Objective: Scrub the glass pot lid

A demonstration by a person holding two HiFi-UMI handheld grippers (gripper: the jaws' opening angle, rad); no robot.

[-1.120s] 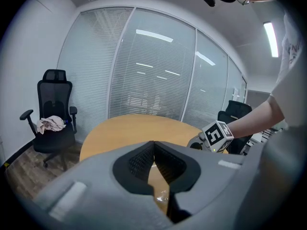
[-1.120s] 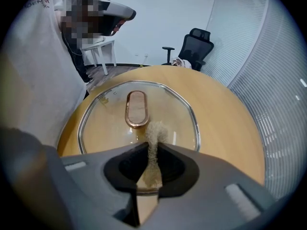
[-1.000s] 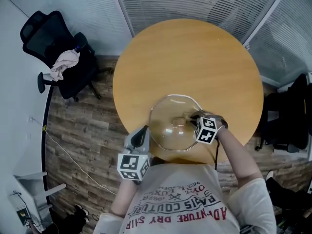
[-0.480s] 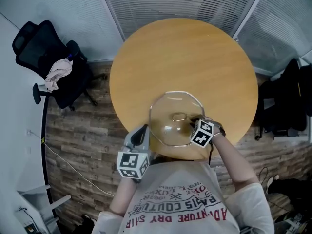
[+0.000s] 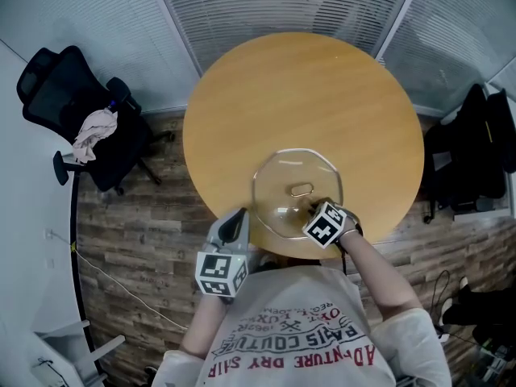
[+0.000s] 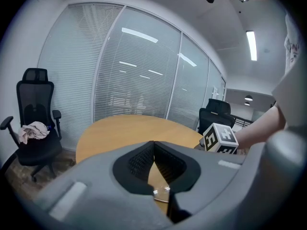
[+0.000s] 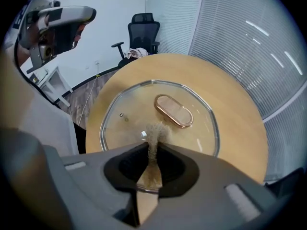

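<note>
The glass pot lid [image 5: 284,185] lies flat on the round wooden table [image 5: 302,87], near its front edge. It has a metal rim and an oval copper-coloured handle [image 7: 173,110]. My right gripper [image 7: 152,145] is shut on a thin brown scouring pad [image 7: 154,134], whose fuzzy tip rests on the glass just short of the handle. In the head view the right gripper [image 5: 316,212] sits over the lid's near right part. My left gripper [image 5: 234,222] hovers at the table's front left edge beside the lid. The left gripper [image 6: 153,143] is shut with nothing in it.
A black office chair [image 5: 81,119] with a pale cloth [image 5: 93,126] on it stands on the wood floor to the left. Dark chairs or bags [image 5: 476,151] stand at the right. Glass walls with blinds [image 5: 282,6] run behind the table.
The right gripper has slid with the pad across the lid, from its right side towards the near rim. The left gripper has stayed where it was.
</note>
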